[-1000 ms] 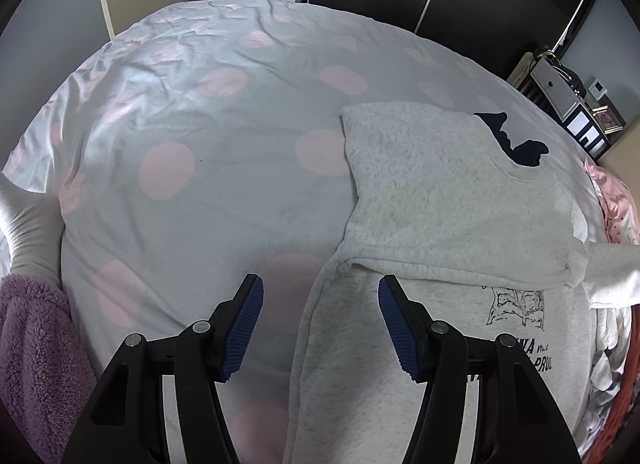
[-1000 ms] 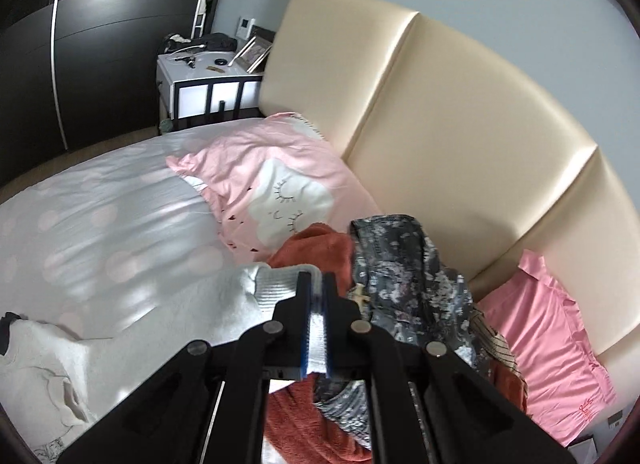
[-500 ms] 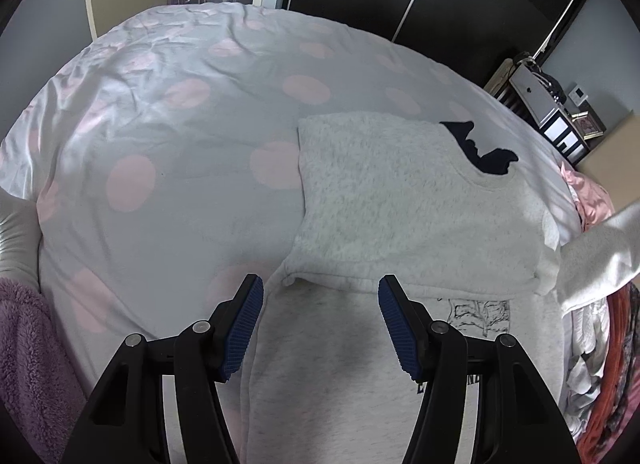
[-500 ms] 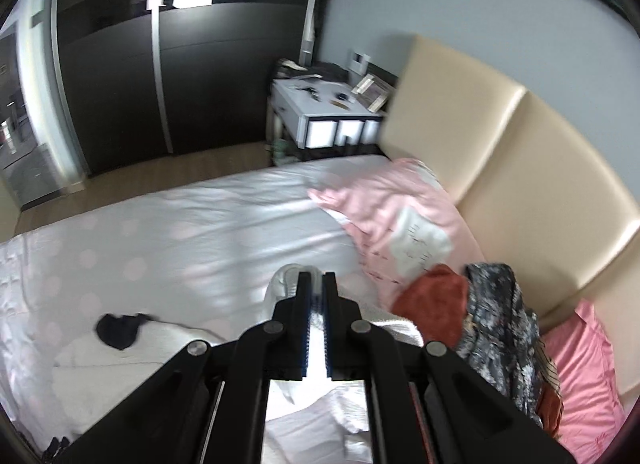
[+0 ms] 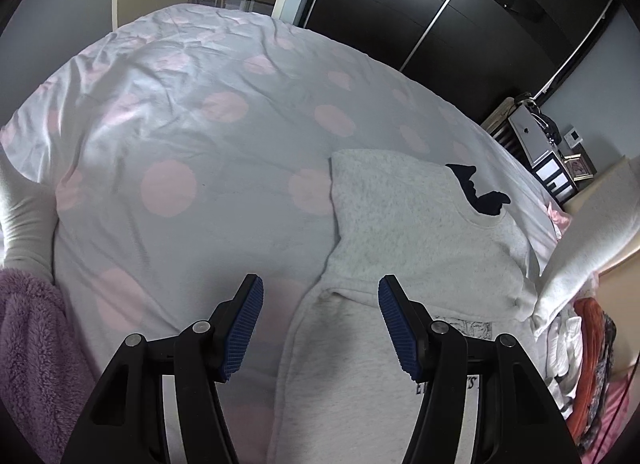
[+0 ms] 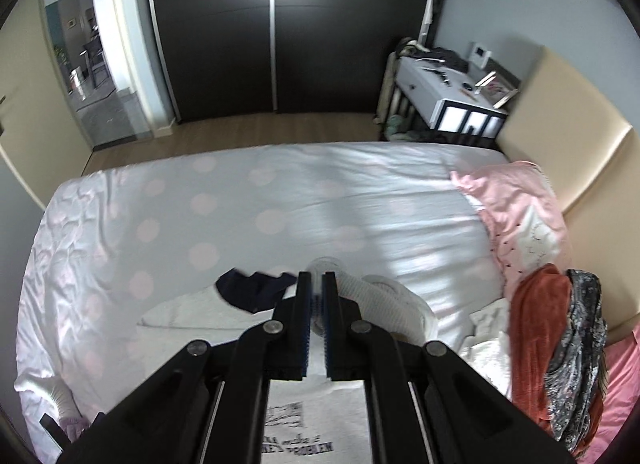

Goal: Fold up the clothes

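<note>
The right gripper (image 6: 316, 296) is clamped on the ribbed cuff of a sleeve (image 6: 372, 296), with pale fabric pinched between its blue pads (image 6: 306, 320). The left gripper (image 5: 320, 320) stands with its jaws apart and nothing between them, hovering above the near edge of a light grey sweatshirt (image 5: 420, 232).

The sweatshirt lies flat on a bed cover (image 5: 200, 135) that is white with large pale pink dots. One sleeve is already folded across the chest, giving a straight folded edge on the left side. Black printed lettering and a small drawing show on the front below the fold. A dark navy garment (image 5: 480, 195) lies at the neckline, partly tucked under the collar. The held sleeve rises from the sweatshirt's right shoulder, lifted clear of the bed.

To the right of the sweatshirt is a heap of other clothes (image 6: 560, 344), rust orange and dark patterned, beside a pink pillow (image 6: 516, 215) and a cream padded headboard (image 6: 568, 135). A fluffy lilac fabric (image 5: 28, 344) sits at the left edge of the left wrist view.

Compared with a second ago, the right gripper has swung from facing the headboard and pillows to facing across the bed towards the dark wardrobe (image 6: 272, 43), carrying the sleeve over the sweatshirt's body. The left gripper has risen slightly, jaws unchanged.
</note>
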